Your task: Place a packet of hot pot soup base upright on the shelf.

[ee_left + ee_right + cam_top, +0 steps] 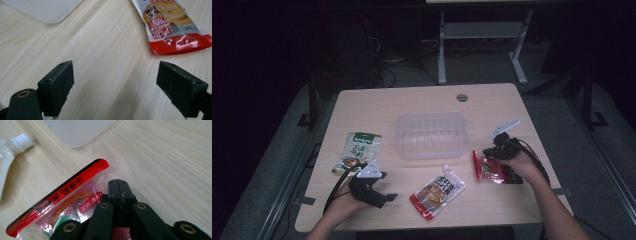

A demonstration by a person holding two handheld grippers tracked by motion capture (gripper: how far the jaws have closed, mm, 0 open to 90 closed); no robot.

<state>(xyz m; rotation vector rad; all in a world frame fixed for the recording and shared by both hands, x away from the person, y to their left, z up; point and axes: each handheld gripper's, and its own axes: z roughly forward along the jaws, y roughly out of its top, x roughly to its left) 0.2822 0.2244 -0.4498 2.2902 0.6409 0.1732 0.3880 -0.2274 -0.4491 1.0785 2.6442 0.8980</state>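
Observation:
My right gripper [488, 156] is at the table's right side, shut on the edge of a red-trimmed clear snack packet [488, 170]. In the right gripper view its jaws [118, 185] are pressed together over the packet [62, 202], whose red strip runs off to the left. Near the front left, my left gripper [387, 186] stands open over bare wood. Nothing lies between its pads [60, 82] in the left gripper view. A red-and-white spout pouch [438, 191] lies between the two hands; its red bottom end [175, 37] shows ahead of the left jaws.
A clear plastic tub [429, 135] stands at the table's middle, empty as far as I can tell. A green pouch [358, 151] lies at the left, just beyond the left hand. A round cable grommet [462, 97] sits near the far edge. Cables trail from both grippers.

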